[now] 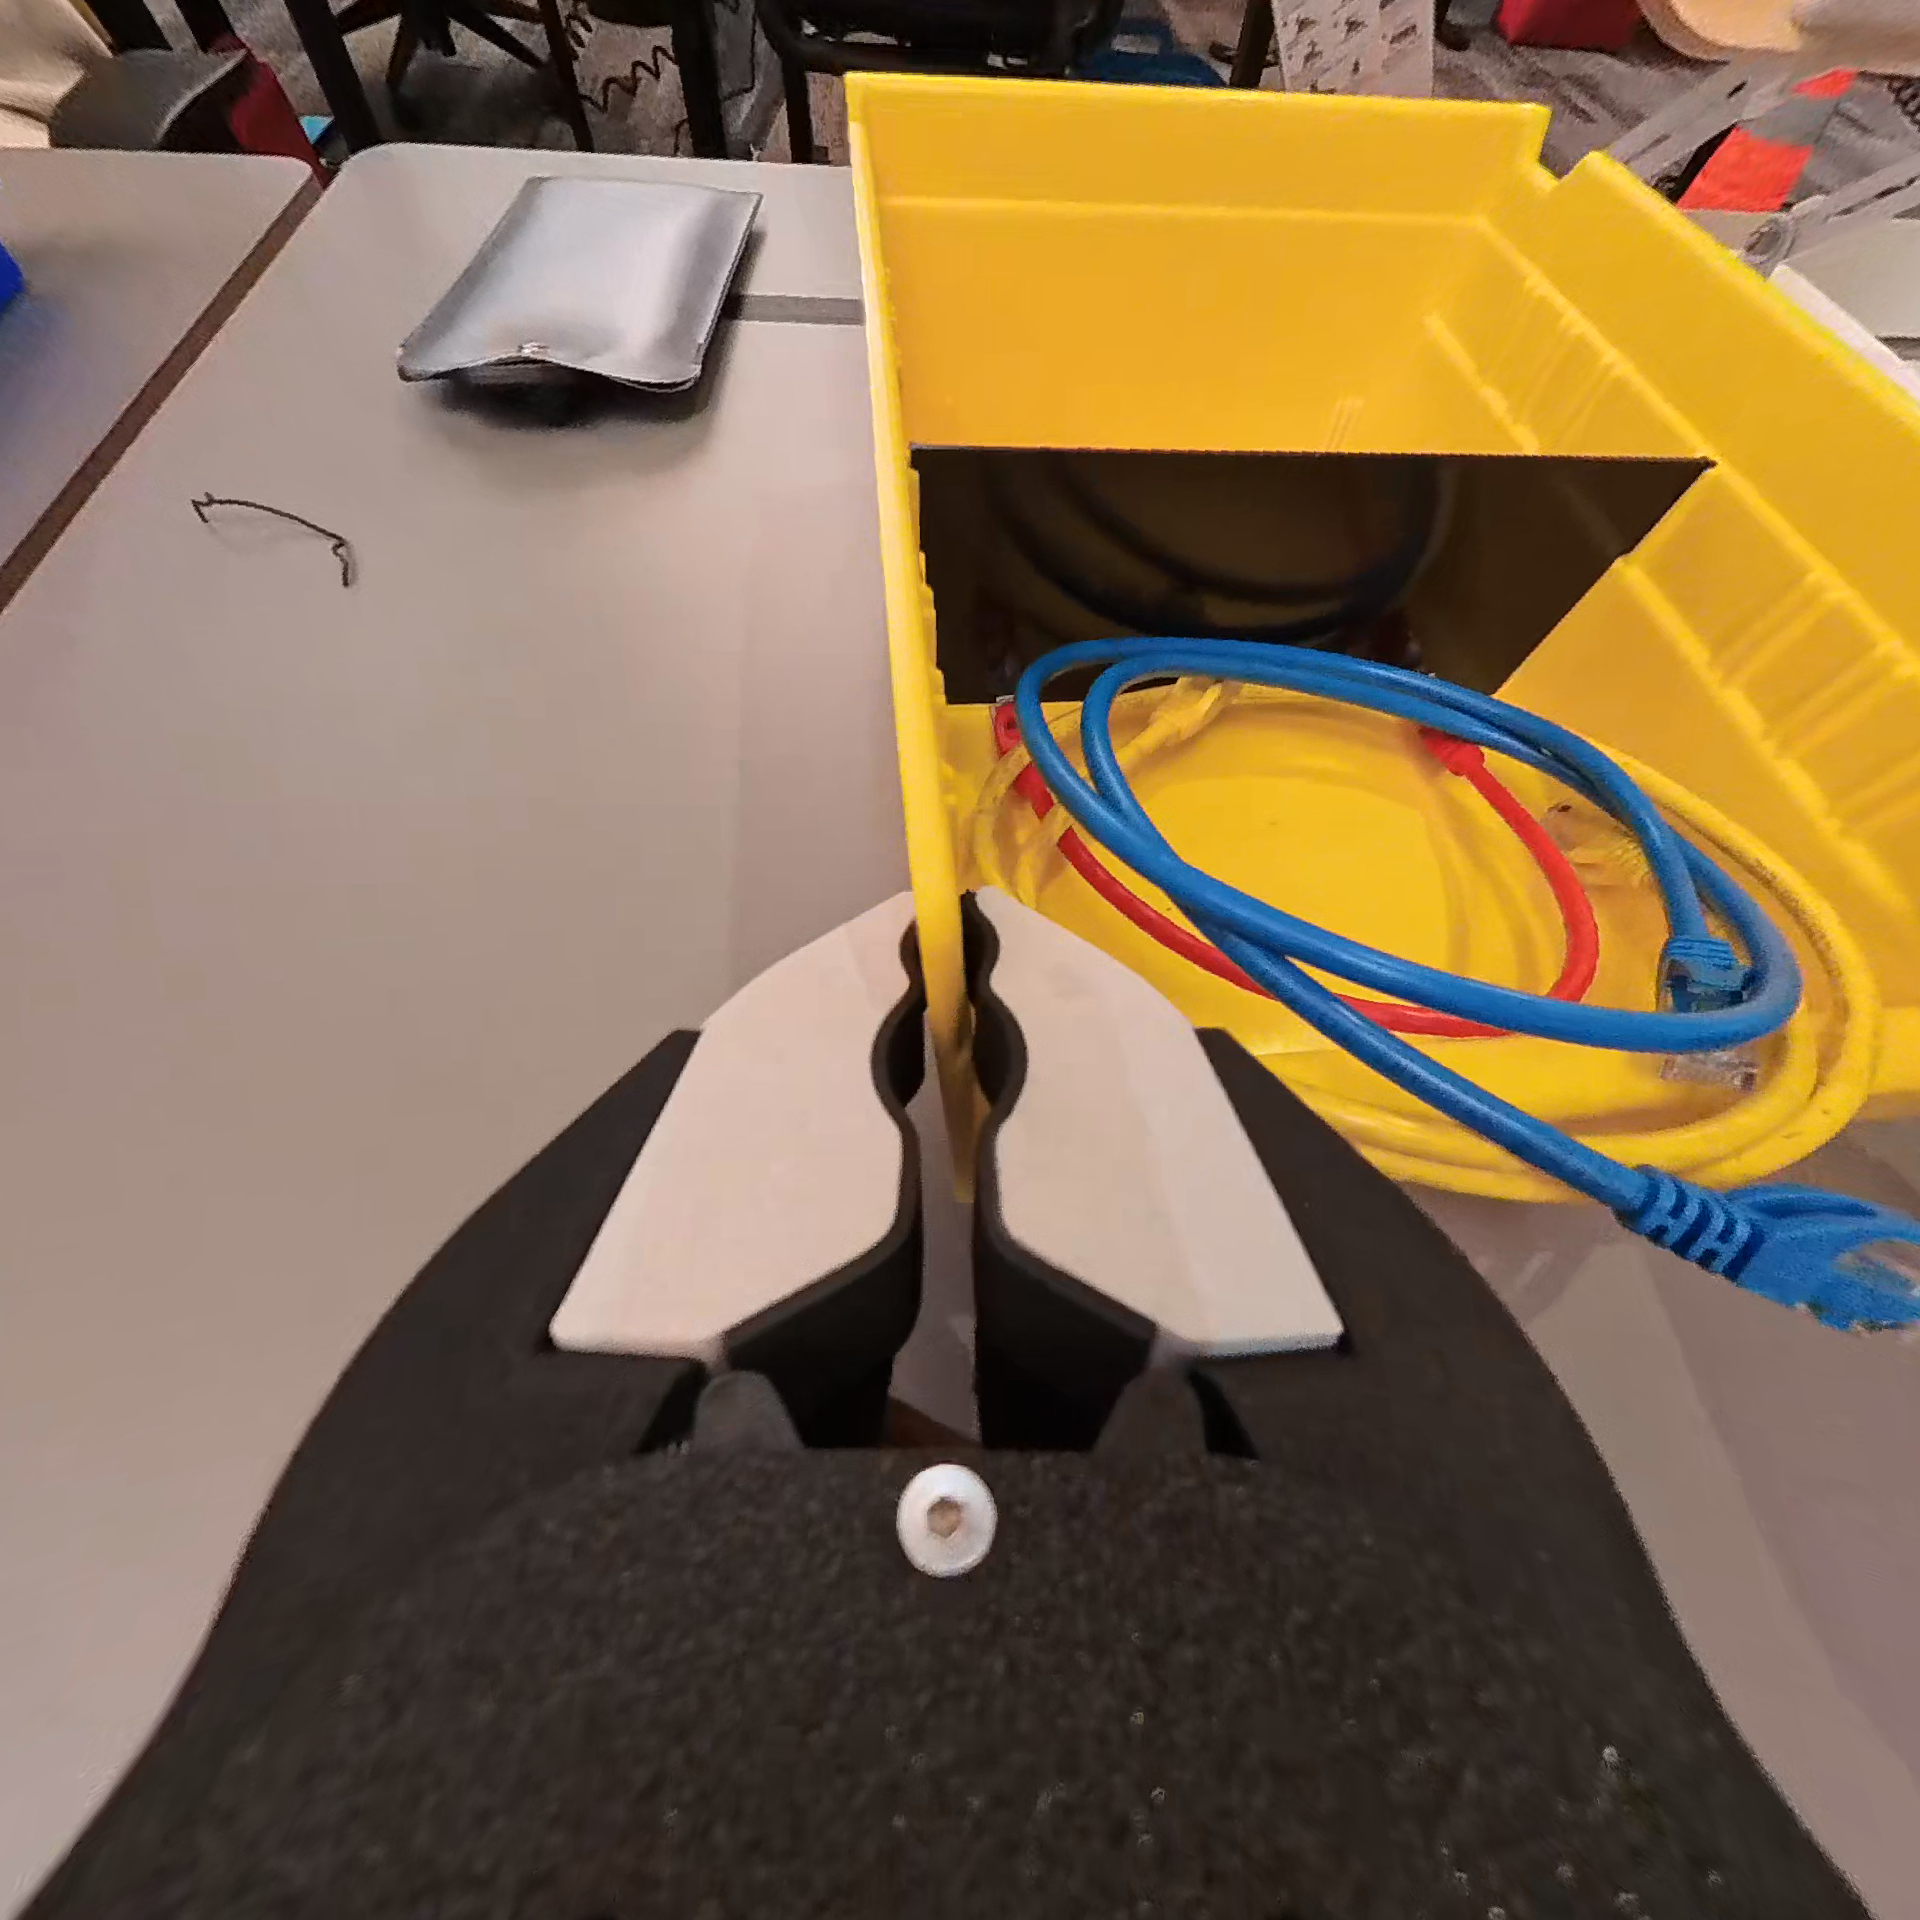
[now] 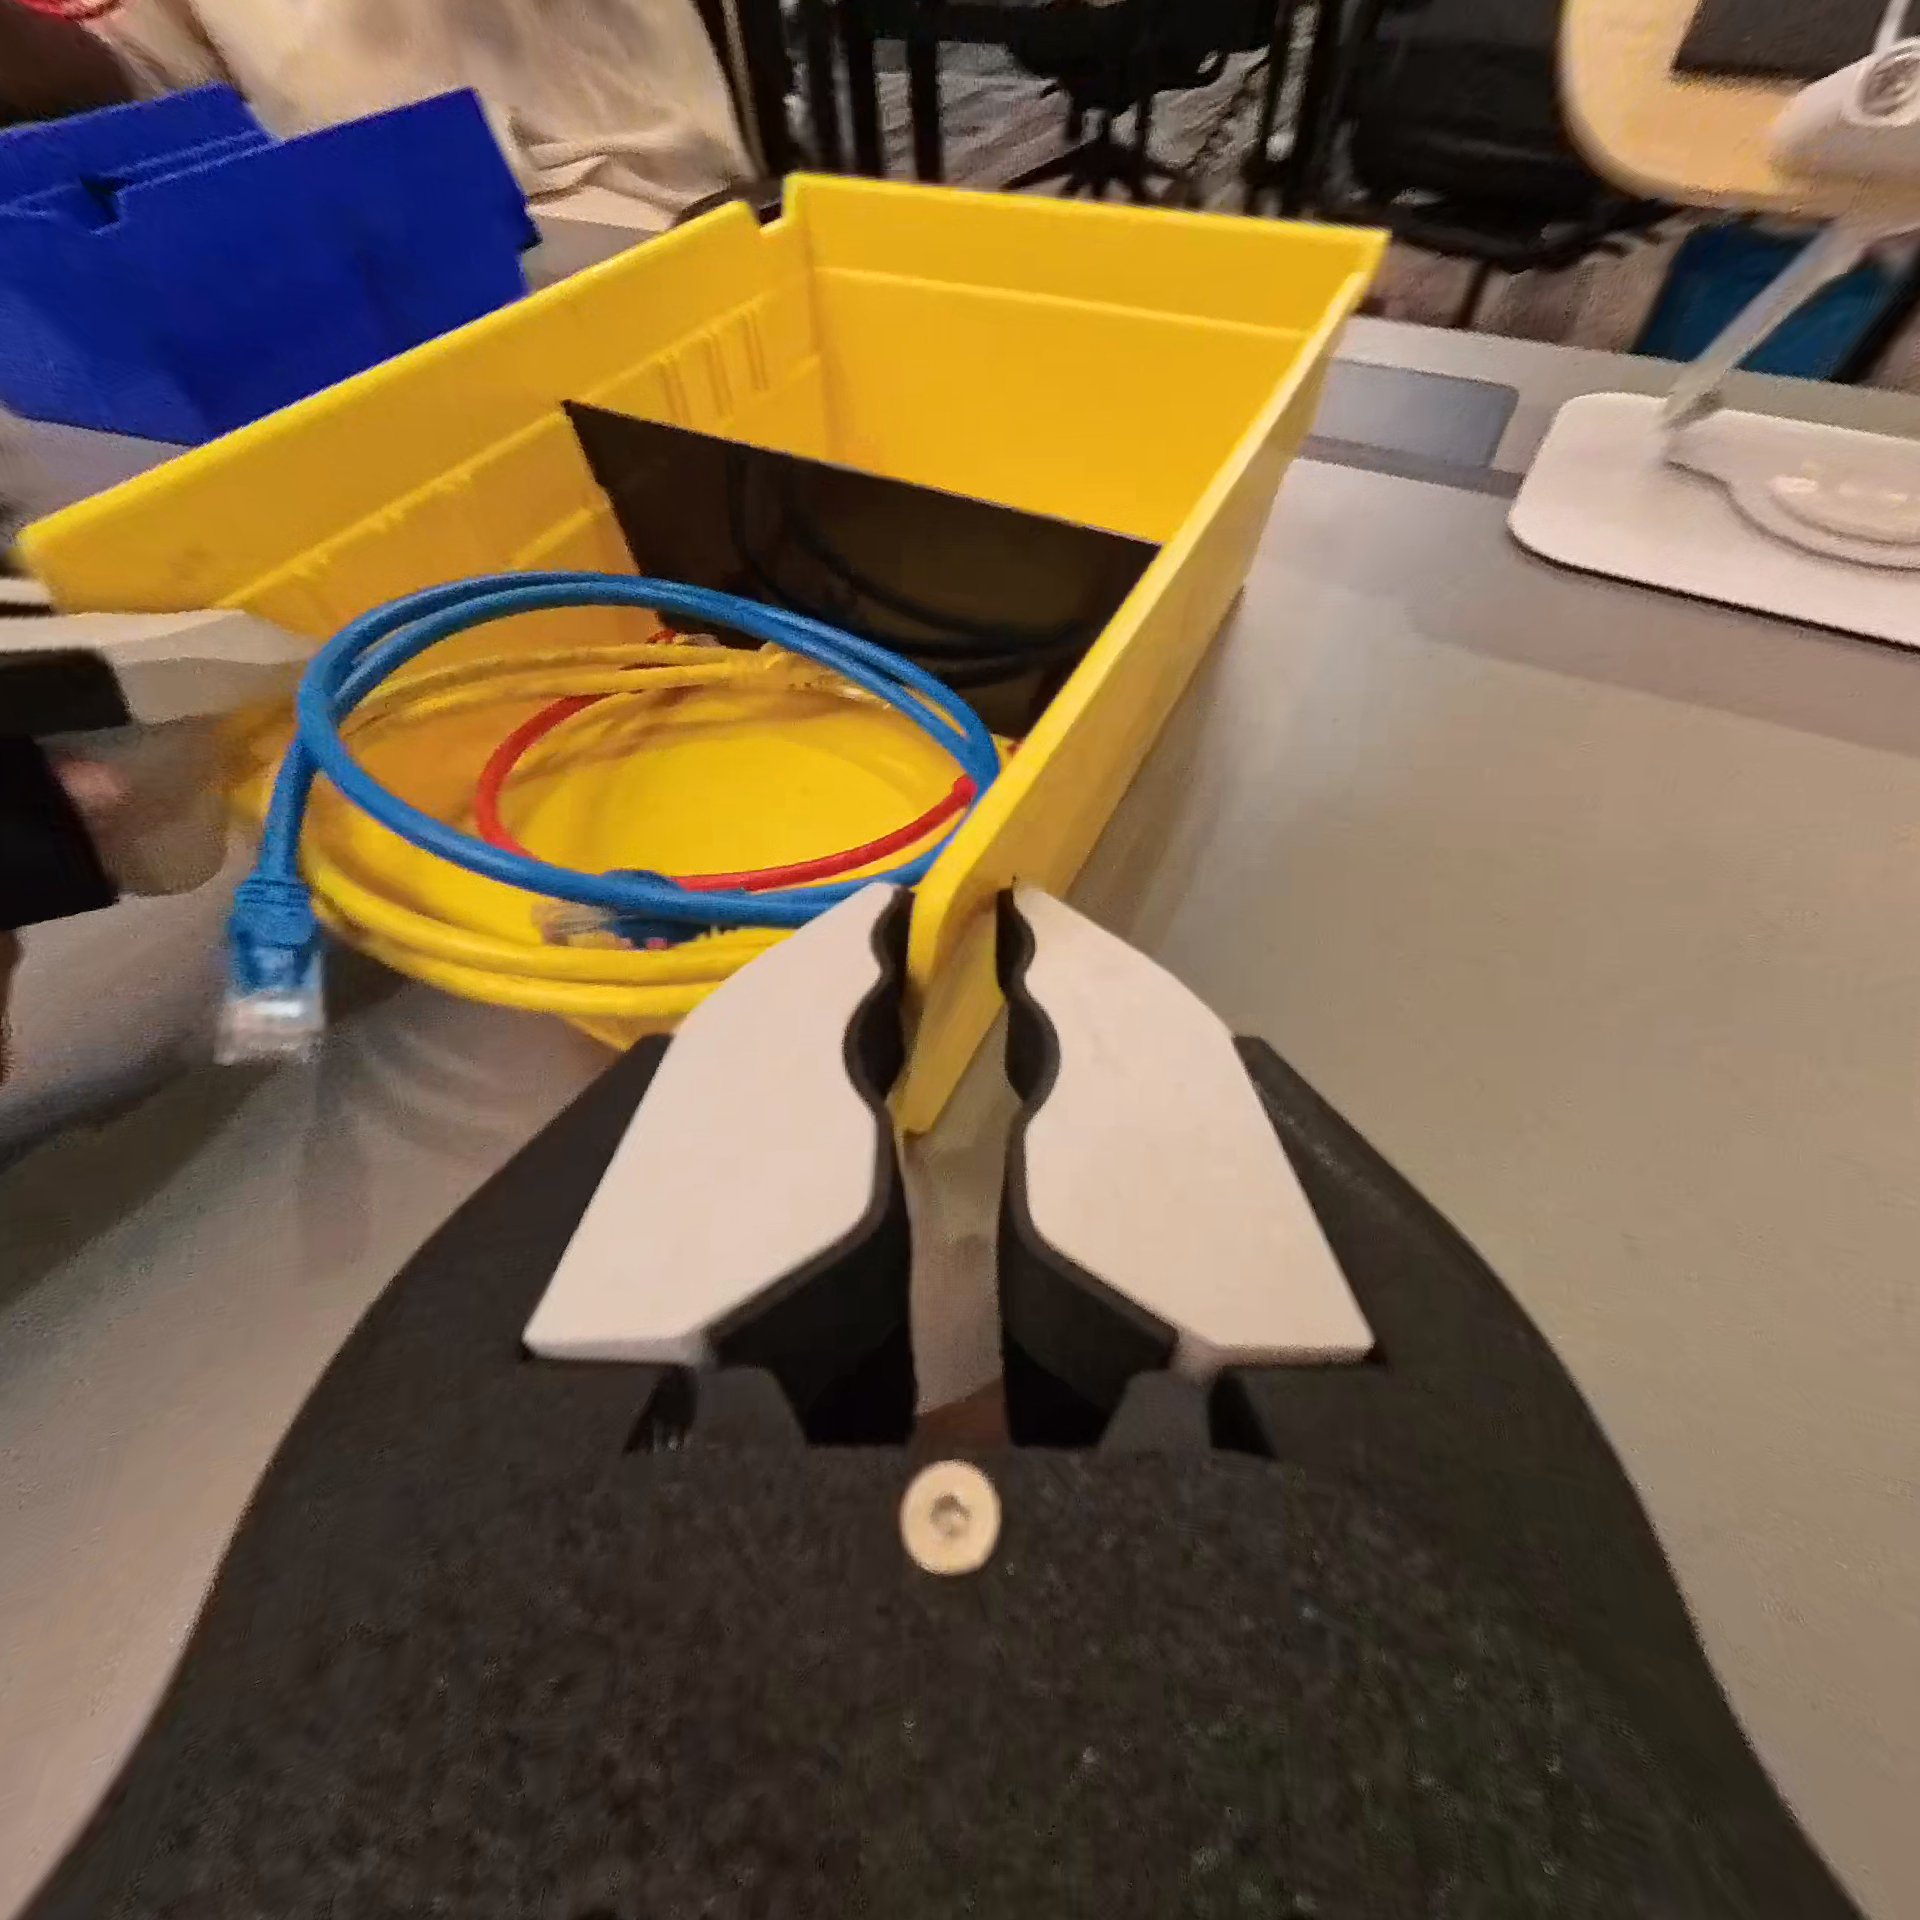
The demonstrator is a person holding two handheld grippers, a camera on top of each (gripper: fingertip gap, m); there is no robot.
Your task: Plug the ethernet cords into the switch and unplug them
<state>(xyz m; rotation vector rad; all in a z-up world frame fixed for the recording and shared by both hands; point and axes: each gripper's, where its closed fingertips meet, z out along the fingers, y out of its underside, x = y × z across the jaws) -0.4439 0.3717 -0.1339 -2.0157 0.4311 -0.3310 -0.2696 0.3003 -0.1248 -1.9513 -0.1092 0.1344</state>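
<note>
The grey surface (image 1: 416,831) carries a yellow plastic bin (image 1: 1195,343) whose near end is open. I hold this bin by its two side walls. The left gripper (image 1: 943,914) is clamped on the near edge of the bin's left wall; the right gripper (image 2: 954,904) straddles the near edge of the right wall, pinching it or close to it, though a slight gap shows at one finger.

A black divider (image 1: 1299,561) splits the bin. In front of it lie the task's cords, coiled together: a yellow ethernet cord (image 1: 1558,1153), a blue ethernet cord (image 1: 1403,966) and a red ethernet cord (image 1: 1538,862). One blue connector (image 1: 1787,1257) hangs out over the bin's open end onto the surface. I see no switch in either view; it may sit behind the divider, but I cannot confirm that.

Risks from here:
- Pulling or tilting the bin can spill the coils through the open end, since no front lip retains them.
- The trailing blue connector can snag or be dragged under the bin floor, damaging its clip.
- Uneven pull between the two grippers can twist the thin walls out of the grip.

View differences: the left wrist view alone shows a grey pouch (image 1: 592,281) and a pen mark (image 1: 281,530) on the surface. The right wrist view alone shows a blue bin (image 2: 239,260), a white stand base (image 2: 1714,509), and the other gripper at the left wall.
</note>
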